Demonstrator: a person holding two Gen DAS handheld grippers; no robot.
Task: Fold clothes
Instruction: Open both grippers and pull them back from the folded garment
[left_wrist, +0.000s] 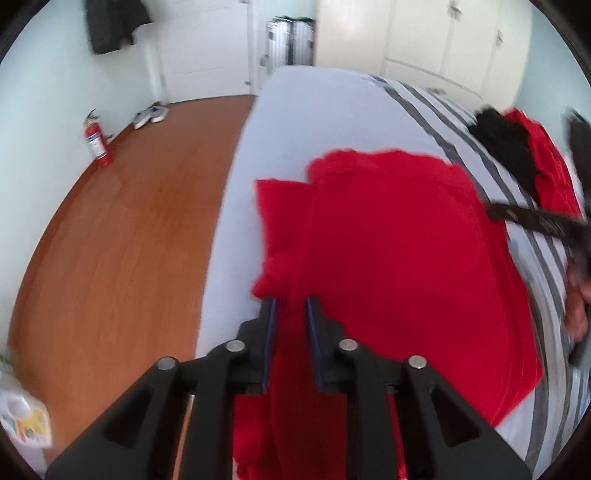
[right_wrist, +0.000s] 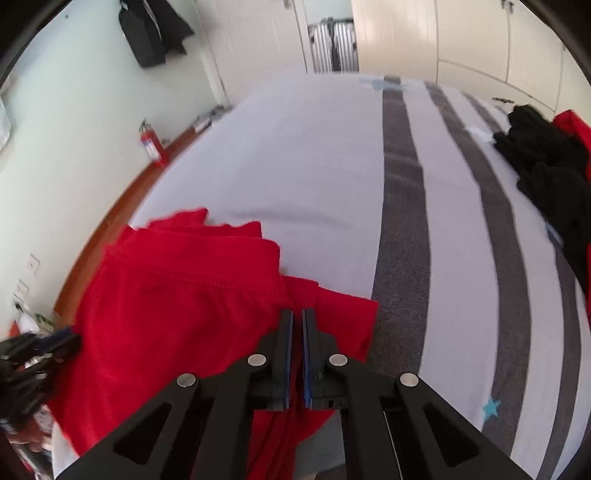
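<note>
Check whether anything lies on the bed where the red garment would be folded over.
Nothing visible does. The red garment lies on bare sheet; the black clothing pile sits off to the side on the striped part, apart from it.

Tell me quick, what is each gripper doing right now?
Left gripper: jaws slightly apart, red garment between them; grip cannot be told.
Right gripper: shut on the red garment.

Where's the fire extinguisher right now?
The fire extinguisher stands on the wooden floor against the left wall in both views, left of the bed.
</note>
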